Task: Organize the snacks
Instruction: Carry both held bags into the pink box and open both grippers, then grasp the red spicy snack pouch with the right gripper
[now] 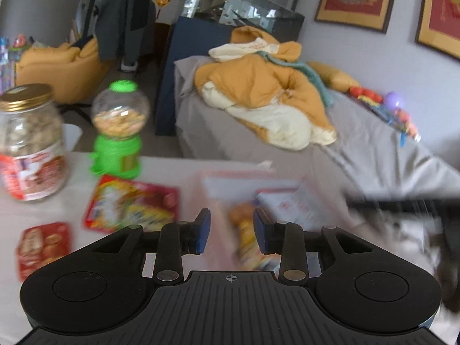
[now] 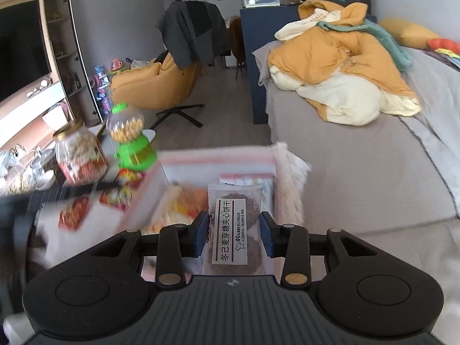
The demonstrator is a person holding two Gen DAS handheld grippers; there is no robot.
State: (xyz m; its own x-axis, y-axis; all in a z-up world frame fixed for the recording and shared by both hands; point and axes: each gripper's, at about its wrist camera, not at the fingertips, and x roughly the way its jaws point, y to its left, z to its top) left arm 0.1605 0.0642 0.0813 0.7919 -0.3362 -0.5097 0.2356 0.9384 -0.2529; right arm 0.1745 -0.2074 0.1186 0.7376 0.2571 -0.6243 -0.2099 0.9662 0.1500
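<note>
My right gripper (image 2: 233, 230) is shut on a clear packet of brown sandwich cookies (image 2: 234, 221) with a white label, held over a pink-rimmed translucent bin (image 2: 215, 158). Blurred yellow and orange snack packets (image 2: 178, 210) lie inside the bin. My left gripper (image 1: 231, 230) stands open above the same bin (image 1: 230, 175), with a blurred yellow-orange packet (image 1: 244, 235) lying below the gap between its pads. On the white table to the left lie a large red packet (image 1: 132, 204) and a small red packet (image 1: 43, 247).
A nut jar with a gold lid (image 1: 28, 143) and a green snack dispenser (image 1: 119, 132) stand at the table's far left. A grey bed (image 2: 359, 158) with a yellow quilt (image 2: 339, 66) lies right of the table. A yellow armchair (image 2: 155, 83) stands beyond.
</note>
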